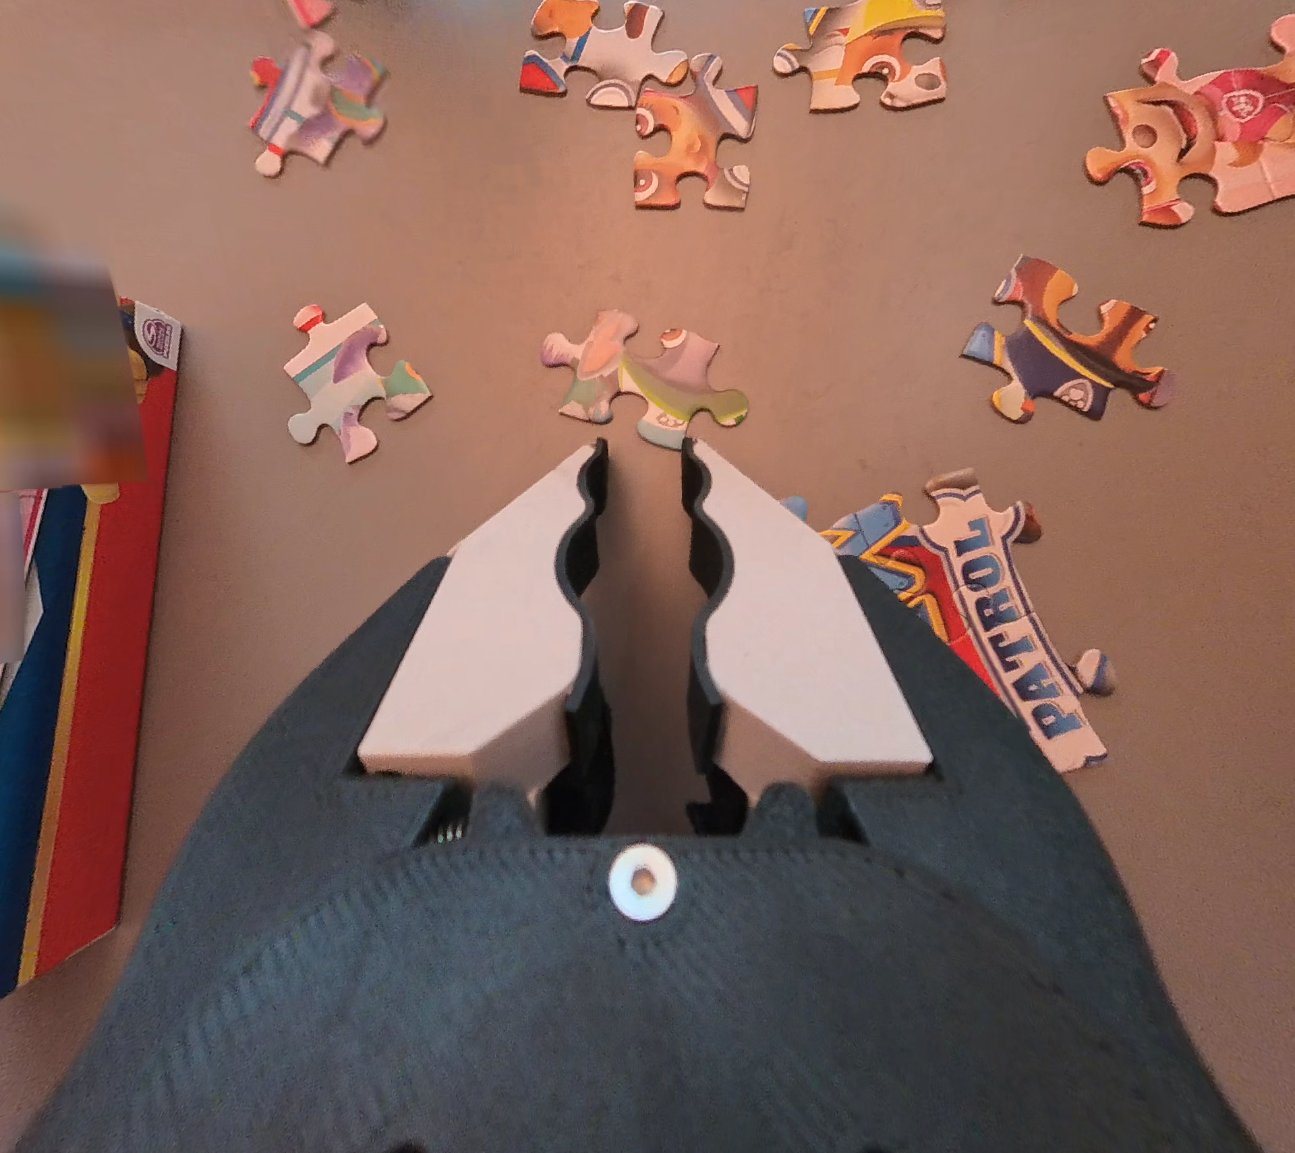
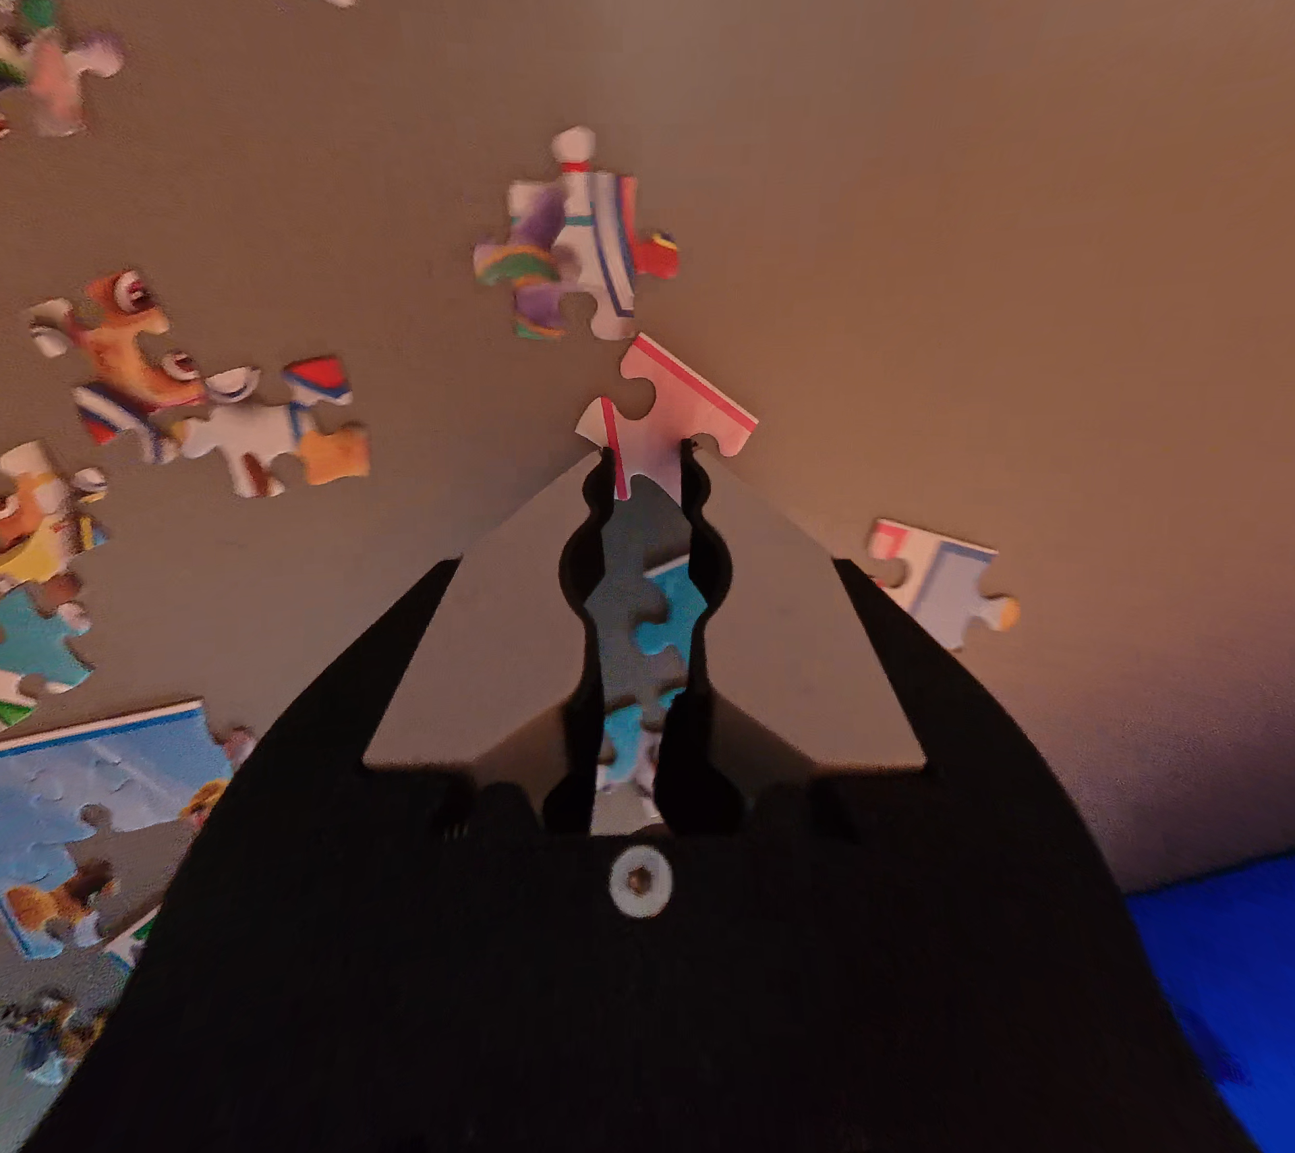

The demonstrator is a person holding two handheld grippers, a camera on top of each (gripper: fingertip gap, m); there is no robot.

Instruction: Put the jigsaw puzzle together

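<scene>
Honestly the right claw [image 2: 646,452] only pinches the near edge of the pink cardboard corner piece [image 2: 671,415], so it could twist or slip out before reaching the purple-and-white piece [image 2: 576,250] just beyond. Left claw [image 1: 645,443] hangs narrowly parted and empty, near the pastel green-grey piece [image 1: 641,376] on the brown surface [image 1: 876,292].

Blue lettering borne by joined puzzle pieces [image 1: 981,615], near right; round logo printed on puzzle box [image 1: 162,336], left. Wording not transcribed.
</scene>
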